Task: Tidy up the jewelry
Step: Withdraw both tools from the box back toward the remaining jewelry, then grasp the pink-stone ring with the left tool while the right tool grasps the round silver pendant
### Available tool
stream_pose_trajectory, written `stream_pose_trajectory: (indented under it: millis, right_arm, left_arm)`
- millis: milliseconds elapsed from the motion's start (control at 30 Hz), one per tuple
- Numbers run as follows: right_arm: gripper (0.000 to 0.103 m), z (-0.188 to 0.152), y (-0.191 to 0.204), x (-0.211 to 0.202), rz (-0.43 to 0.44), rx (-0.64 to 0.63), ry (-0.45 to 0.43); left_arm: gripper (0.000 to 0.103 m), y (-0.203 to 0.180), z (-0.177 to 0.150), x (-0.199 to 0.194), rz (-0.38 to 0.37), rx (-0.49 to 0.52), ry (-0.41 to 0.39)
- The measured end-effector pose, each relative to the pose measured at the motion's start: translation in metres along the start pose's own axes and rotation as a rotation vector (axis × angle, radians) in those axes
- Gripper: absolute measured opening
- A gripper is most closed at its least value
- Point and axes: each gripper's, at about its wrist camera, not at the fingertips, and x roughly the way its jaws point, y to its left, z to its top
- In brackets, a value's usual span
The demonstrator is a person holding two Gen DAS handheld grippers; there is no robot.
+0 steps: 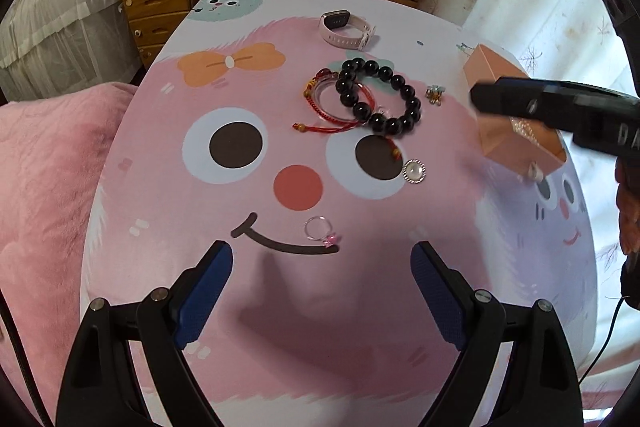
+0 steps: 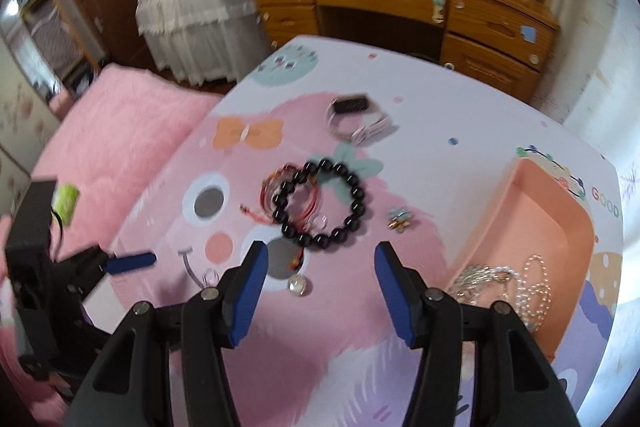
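**A:** Over the near edge of the table (image 1: 132, 187), the left view has the left tongs (image 1: 322, 267) spread wide with nothing between them. A clear ring (image 1: 319, 229) with a pink stone lies just ahead of the tips.

**B:** And the rest of the jewelry?

**A:** Mid-table: a black bead bracelet (image 1: 380, 95) lying over a red cord bracelet (image 1: 328, 103), a round brooch (image 1: 414, 171) nearer, a small charm (image 1: 435, 94) toward the right edge, a watch (image 1: 347, 30) near the far edge. The box (image 1: 500, 143) stands at the right edge, partly hidden by the other tool.

**B:** Right view?

**A:** Blurred. The right tongs (image 2: 318, 257) stand part-way apart, empty, above the table with the bead bracelet (image 2: 320, 205) ahead of them and the brooch (image 2: 298, 284) close to the left tip. The box (image 2: 576, 227) at the right edge already holds pearl strands (image 2: 532, 287).

**B:** So which step?

**A:** I'd judge it a reach for the next piece. Each pair needs to drop lower, straddle one small item, then close.
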Motion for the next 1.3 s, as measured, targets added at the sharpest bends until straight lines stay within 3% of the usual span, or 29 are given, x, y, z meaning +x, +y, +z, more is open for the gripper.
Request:
stream_pose_trajectory:
  millis: [233,333,467,600,767,867,967,1200,1300]
  right_arm:
    - [0.056,-0.03,0.03,0.026,-0.015,-0.162,0.071]
    - [0.056,-0.04,0.037,0.036,0.002,-0.198,0.112]
    - [0.056,-0.048,0.04,0.046,0.007,-0.206,0.144]
    - [0.055,-0.049,0.041,0.051,-0.027,-0.218,0.139]
    - [0.055,-0.045,0.038,0.056,-0.037,-0.181,0.133]
    - [0.055,-0.042,0.04,0.058,-0.048,-0.178,0.124]
    - [0.054,-0.041,0.042,0.06,-0.053,-0.168,0.115]
    - [0.04,-0.035,0.044,0.064,-0.063,-0.148,0.09]
    - [0.03,-0.032,0.043,0.064,-0.071,-0.133,0.086]
  left_arm:
    - [0.087,-0.003,-0.005,0.008,0.002,0.135,-0.036]
    - [0.074,-0.004,-0.005,0.015,-0.015,0.167,-0.023]
    - [0.07,-0.003,-0.004,0.022,-0.018,0.212,-0.016]
    - [0.058,-0.002,-0.001,0.028,-0.016,0.26,-0.014]
    - [0.056,-0.003,0.001,0.03,-0.031,0.312,-0.015]
    - [0.044,-0.003,0.002,0.031,-0.022,0.326,-0.021]
    - [0.042,-0.002,0.004,0.03,-0.029,0.333,-0.018]
    - [0.023,0.005,0.01,0.03,-0.024,0.256,-0.007]
    - [0.019,0.007,0.008,0.028,-0.02,0.221,0.001]
